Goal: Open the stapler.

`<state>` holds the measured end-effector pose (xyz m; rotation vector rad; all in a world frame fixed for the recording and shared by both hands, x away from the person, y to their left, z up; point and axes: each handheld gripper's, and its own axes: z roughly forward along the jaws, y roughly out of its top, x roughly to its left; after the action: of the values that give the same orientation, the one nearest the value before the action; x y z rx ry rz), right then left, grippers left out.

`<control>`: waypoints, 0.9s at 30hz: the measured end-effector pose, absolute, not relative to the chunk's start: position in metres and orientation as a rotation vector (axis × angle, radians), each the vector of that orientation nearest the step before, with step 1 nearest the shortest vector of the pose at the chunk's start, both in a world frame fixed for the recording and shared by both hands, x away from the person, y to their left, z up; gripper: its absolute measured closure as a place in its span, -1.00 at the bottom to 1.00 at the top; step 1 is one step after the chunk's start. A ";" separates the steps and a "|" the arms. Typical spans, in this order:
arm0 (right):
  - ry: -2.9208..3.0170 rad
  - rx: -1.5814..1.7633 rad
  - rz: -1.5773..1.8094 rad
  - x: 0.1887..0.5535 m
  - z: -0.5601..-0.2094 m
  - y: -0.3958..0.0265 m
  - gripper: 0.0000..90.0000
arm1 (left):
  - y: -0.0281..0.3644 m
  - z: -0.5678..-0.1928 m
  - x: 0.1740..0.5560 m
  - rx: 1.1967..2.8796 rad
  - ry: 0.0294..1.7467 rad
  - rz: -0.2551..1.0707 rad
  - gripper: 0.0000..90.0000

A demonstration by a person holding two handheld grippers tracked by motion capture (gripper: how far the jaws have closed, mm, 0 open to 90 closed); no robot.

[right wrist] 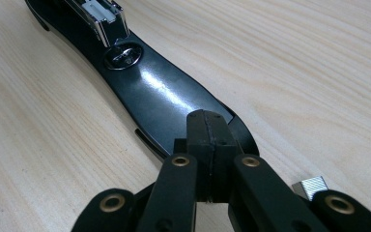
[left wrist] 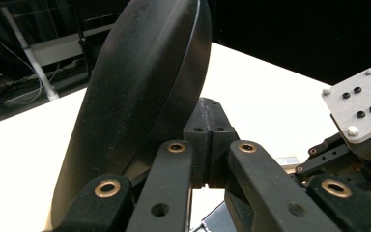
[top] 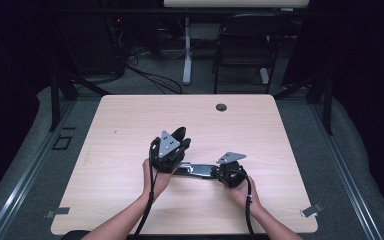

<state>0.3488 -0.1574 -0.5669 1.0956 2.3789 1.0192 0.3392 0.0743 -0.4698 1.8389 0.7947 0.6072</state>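
The left gripper (top: 181, 144) has its jaws pressed together with nothing visible between the pads. In the left gripper view the same gripper (left wrist: 207, 116) stands with the stapler's lid (left wrist: 140, 96) just to the left of its jaws. The lid rises steeply past them and leans against the outer side of the left jaw, so it looks propped open rather than clamped. From the high view, this lid (top: 178, 134) tilts up and away from the person, above the left end of the stapler.

The right gripper (top: 216, 172) is also closed on itself. In its own view the right gripper (right wrist: 206, 125) has its tips on the near, rounded end of the base (right wrist: 159, 92), apparently pinning it flat to the table (top: 130, 125).

The base runs straight away from those tips. Its long axis is in line with the right gripper and ends at the open magazine (right wrist: 101, 14) at the far end. On the table the base (top: 195, 170) lies left to right between the two hands, with the hinge under the left one.

A short strip of staples (right wrist: 310, 186) lies on the wood just beside the right gripper, apart from the base. The right gripper is much the nearer to it. The magazine lies well ahead along the base's axis, so loading would likely mean carrying the strip that way.
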 end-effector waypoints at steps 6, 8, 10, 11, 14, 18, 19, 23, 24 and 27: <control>2.376 1.104 1.023 0.349 -0.567 -0.157 1.00 | 0.086 -0.464 0.339 1.821 0.812 0.624 1.00; 2.378 1.104 1.021 0.349 -0.567 -0.157 1.00 | 0.091 -0.463 0.340 1.799 0.823 0.632 1.00; 2.377 1.102 1.029 0.349 -0.567 -0.158 1.00 | 0.096 -0.460 0.339 1.800 0.832 0.641 1.00; 2.381 1.105 1.023 0.349 -0.567 -0.158 1.00 | 0.098 -0.460 0.340 1.796 0.832 0.639 1.00; 2.381 1.105 1.023 0.349 -0.567 -0.157 1.00 | 0.103 -0.458 0.339 1.792 0.842 0.651 1.00; 2.381 1.106 1.024 0.349 -0.567 -0.157 1.00 | 0.109 -0.456 0.340 1.794 0.848 0.653 1.00; 2.382 1.106 1.024 0.350 -0.567 -0.158 1.00 | 0.111 -0.455 0.339 1.791 0.853 0.652 1.00; 2.384 1.108 1.026 0.350 -0.567 -0.158 1.00 | 0.117 -0.454 0.338 1.794 0.855 0.655 1.00; 2.384 1.109 1.027 0.350 -0.567 -0.158 1.00 | 0.118 -0.454 0.338 1.792 0.862 0.656 1.00; 2.384 1.108 1.023 0.350 -0.567 -0.158 1.00 | 0.122 -0.453 0.337 1.789 0.871 0.654 1.00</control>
<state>0.3499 -0.1576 -0.5665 1.1085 2.3836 1.0235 0.3375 0.1223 -0.4527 1.7889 0.8710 0.6538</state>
